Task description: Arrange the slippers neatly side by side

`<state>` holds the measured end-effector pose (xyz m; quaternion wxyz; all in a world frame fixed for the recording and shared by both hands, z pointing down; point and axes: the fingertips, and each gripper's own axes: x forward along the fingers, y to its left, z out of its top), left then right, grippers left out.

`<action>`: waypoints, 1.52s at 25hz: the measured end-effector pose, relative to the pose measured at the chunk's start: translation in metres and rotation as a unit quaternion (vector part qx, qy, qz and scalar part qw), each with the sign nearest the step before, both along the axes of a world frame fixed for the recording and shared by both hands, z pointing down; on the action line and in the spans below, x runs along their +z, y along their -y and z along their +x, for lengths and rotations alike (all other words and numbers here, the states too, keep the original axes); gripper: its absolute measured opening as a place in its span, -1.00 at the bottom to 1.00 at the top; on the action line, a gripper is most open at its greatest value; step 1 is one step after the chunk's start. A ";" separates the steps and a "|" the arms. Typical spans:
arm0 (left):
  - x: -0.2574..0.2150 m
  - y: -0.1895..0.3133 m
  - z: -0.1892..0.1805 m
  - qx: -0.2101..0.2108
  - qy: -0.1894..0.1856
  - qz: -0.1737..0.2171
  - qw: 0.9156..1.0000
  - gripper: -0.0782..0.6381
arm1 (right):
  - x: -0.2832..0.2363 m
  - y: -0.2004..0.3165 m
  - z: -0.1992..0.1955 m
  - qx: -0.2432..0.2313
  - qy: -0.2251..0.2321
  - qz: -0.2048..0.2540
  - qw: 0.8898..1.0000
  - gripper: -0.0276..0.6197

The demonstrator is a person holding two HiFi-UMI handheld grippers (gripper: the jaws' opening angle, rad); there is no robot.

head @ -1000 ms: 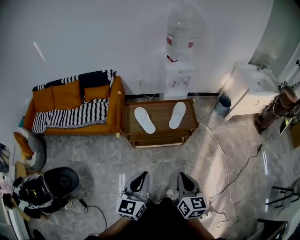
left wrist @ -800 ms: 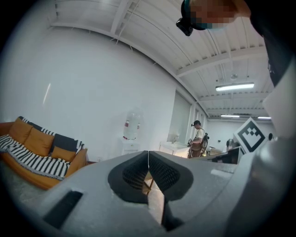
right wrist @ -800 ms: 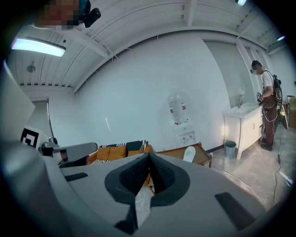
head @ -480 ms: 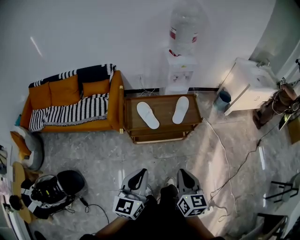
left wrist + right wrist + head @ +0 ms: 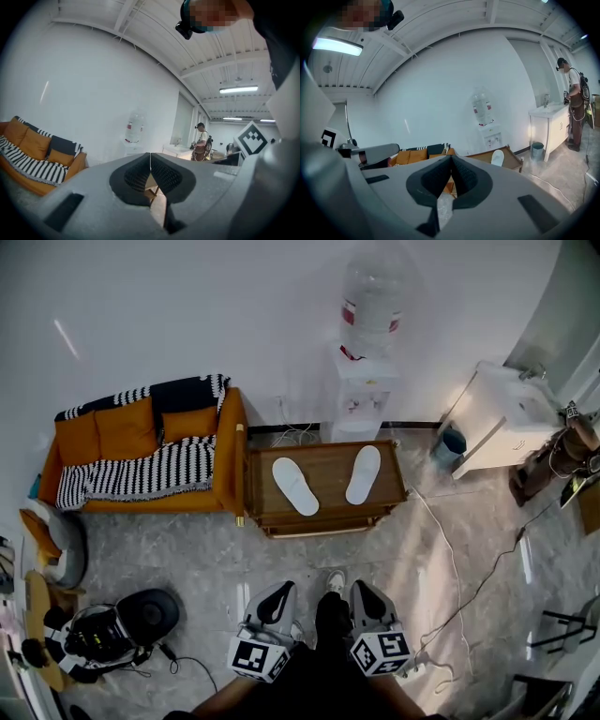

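Left gripper (image 5: 277,593): grey moulded shell, ribbed black pads, jaws closed tip to tip with nothing between them. Right gripper (image 5: 362,592): same build, jaws likewise pressed together and empty. Each carries a cube with black-and-white square markers at its rear; the two are held side by side, pointing the same way. Between them a white shoe (image 5: 335,580) of the person rests on the floor (image 5: 206,554), which is grey, glossy, marble-patterned tile. Ahead of both grippers, well apart from their tips, stands a low rectangular wooden table (image 5: 328,465) with a raised rim and a lower shelf. On its top lie the two slippers, white, flat and oval: the left slipper (image 5: 294,486) ahead of the left gripper, the right slipper (image 5: 363,474) ahead of the right gripper. They are not side by side; bare wood separates them, and their far ends splay outward while the near ends angle toward each other. Beyond the left gripper's side, touching the table's end, is an orange sofa (image 5: 141,427) with orange cushions and a black-and-white striped throw. Behind the table, against the white wall, stands a white water dispenser (image 5: 361,395) with a clear bottle. A thin cable (image 5: 451,563) trails over the floor past the right gripper's side. Against the earlier frames, both grippers remain shut and empty, the slippers keep the same splayed lie, and the shoe now sits further forward between the grippers.
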<state>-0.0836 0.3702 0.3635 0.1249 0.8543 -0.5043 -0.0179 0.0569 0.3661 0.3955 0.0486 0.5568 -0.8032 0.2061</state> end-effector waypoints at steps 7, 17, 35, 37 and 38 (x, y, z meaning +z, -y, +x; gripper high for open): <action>-0.004 0.076 0.022 -0.012 0.013 -0.003 1.000 -0.73 | 0.003 0.078 0.023 -0.011 0.004 -0.009 1.000 -0.88; -0.006 0.186 0.071 -0.051 0.020 -0.023 0.998 -0.73 | 0.006 0.196 0.070 -0.049 0.012 -0.028 0.998 -0.88; 0.002 0.297 0.082 -0.048 0.019 -0.033 0.998 -0.73 | 0.048 0.314 0.089 -0.031 -0.007 -0.073 0.997 -0.88; 0.003 0.309 0.078 -0.039 0.019 -0.034 0.998 -0.73 | 0.053 0.324 0.087 -0.021 -0.010 -0.079 0.997 -0.88; 0.004 0.315 0.075 -0.035 0.019 -0.034 0.999 -0.73 | 0.055 0.329 0.086 -0.016 -0.010 -0.083 0.996 -0.88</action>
